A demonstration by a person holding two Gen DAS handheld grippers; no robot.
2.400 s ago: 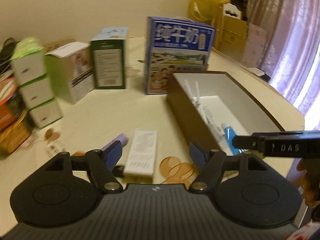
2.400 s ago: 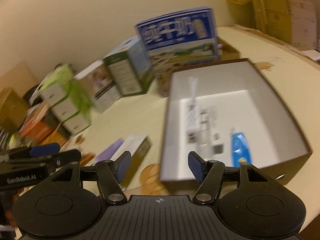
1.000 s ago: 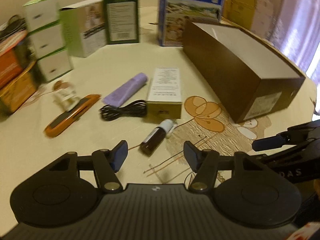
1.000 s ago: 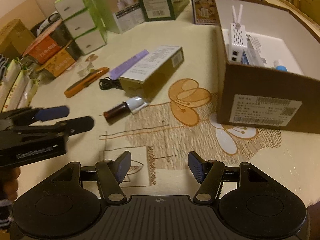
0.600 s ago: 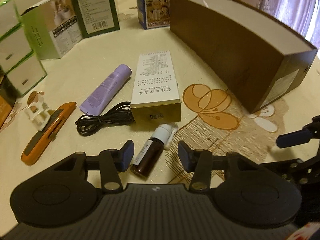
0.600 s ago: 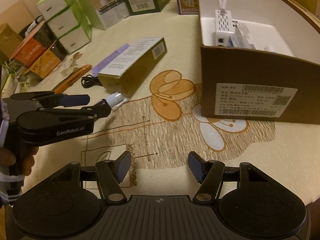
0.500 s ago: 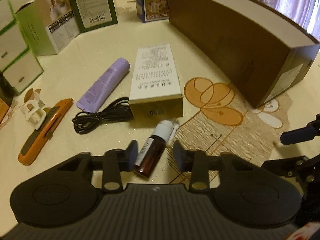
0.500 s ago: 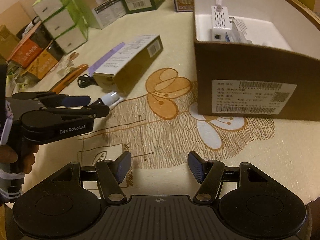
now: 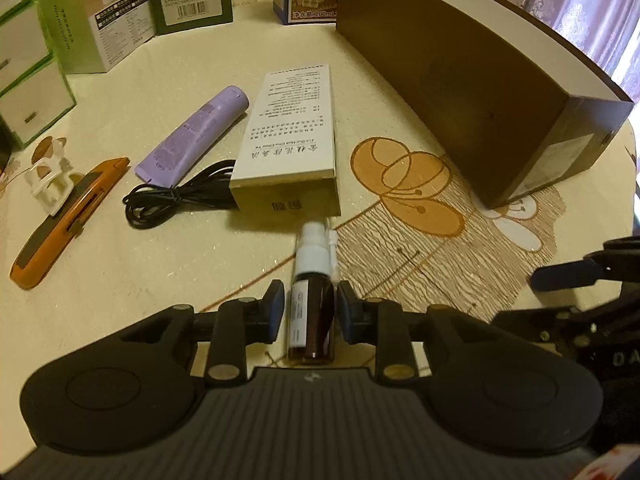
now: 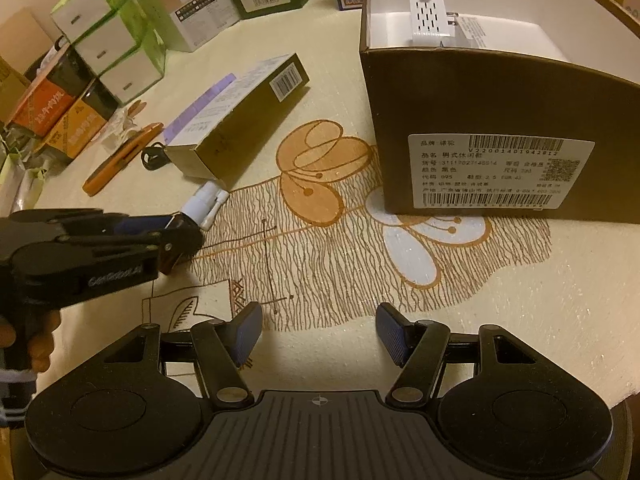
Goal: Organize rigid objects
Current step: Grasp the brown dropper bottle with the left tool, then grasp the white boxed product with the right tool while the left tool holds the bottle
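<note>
The left gripper (image 9: pixel 310 312) is now around the small brown spray bottle (image 9: pixel 311 320): its jaws, which stood wide apart over the table a second ago, are closing, and the blue pads already sit against both sides of the bottle's body. Since then this gripper has also come down and forward to the bottle. I judge that the pick is nearly secured and that the next step is to lift the bottle and carry it to the brown box (image 9: pixel 472 92). The right gripper (image 10: pixel 319 334) holds nothing; its jaws are apart as before, above the printed tablecloth (image 10: pixel 360 264) in front of the box. The bottle lies on its side, well in from the table's edges, with a white label along it and a white spray head (image 9: pixel 313 246) pointing away toward the end of the long white carton (image 9: pixel 290 148). The box stands open near the right edge of the table (image 9: pixel 120 264), with a white device (image 10: pixel 428 20) inside.
</note>
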